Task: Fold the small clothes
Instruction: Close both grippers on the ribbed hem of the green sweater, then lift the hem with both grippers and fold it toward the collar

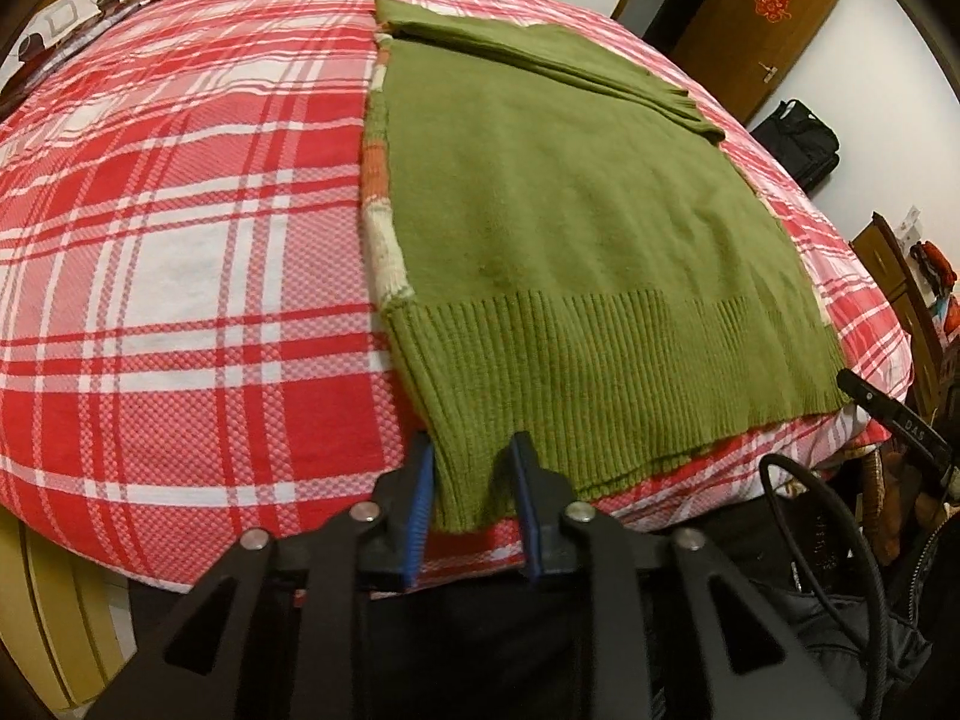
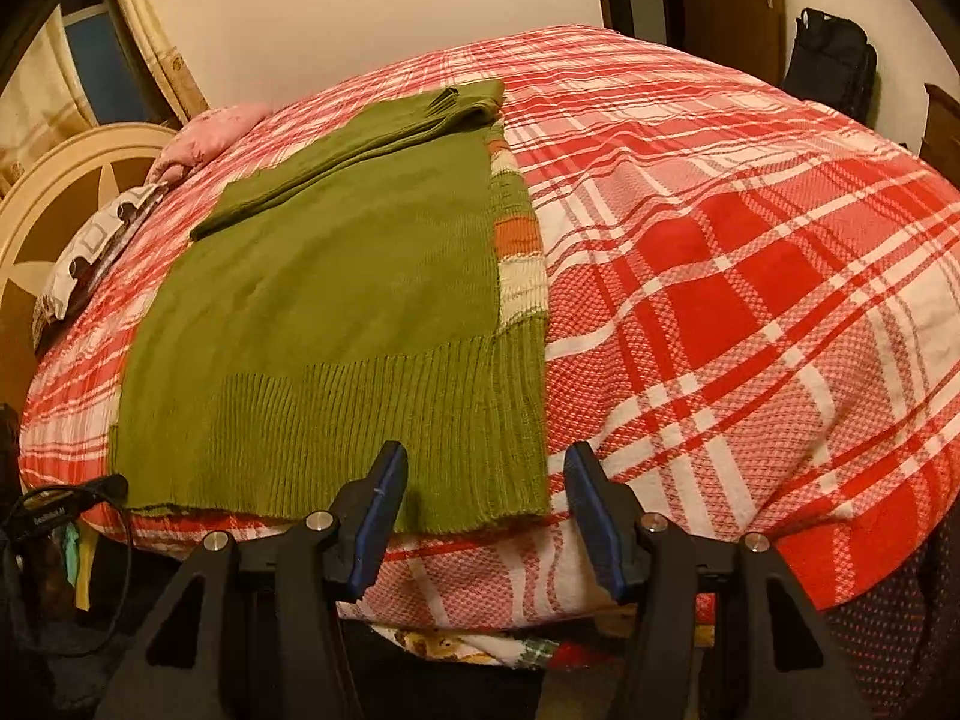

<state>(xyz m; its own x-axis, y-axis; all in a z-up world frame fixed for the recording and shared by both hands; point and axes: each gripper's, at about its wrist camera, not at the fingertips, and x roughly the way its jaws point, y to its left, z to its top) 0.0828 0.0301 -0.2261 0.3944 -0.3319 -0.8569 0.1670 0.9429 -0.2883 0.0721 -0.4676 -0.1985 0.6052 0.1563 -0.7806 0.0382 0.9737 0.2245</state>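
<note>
A: Status of the fold?

B: The green sweater (image 1: 540, 228) lies flat on the bed (image 1: 180, 240), its ribbed hem (image 1: 570, 360) at the near edge of the mattress. Both sides look turned in: a sleeve (image 1: 540, 54) lies across the far end, and a striped orange-and-white strip (image 1: 378, 204) shows along one long edge. I judge the lengthwise folds done; the hem-to-collar fold is left.

A: Tools?

B: The left tool (image 1: 474, 480) is narrowed around one hem corner, knit between its blue pads (image 1: 420, 492). I cannot tell whether they pinch it yet. The right tool (image 2: 480, 498) stands moderately wide astride the other hem corner (image 2: 516, 498); its pads are apart from the cloth, so nothing is held.

A: Surroundings, taking the sweater as reference?

B: Beyond its far end: a pink pillow (image 2: 210, 132) and a patterned pillow (image 2: 102, 246) by the headboard (image 2: 54, 180). Past the striped edge, bare plaid cover. Off the bed at the hem end, a black cable (image 1: 840, 528) hangs close to the left tool. A dark bag (image 1: 798, 138) sits by the wall, well apart.

A: Obstructions?

B: Nothing lies on the sweater. The cable could snag during the lift, I judge.
</note>
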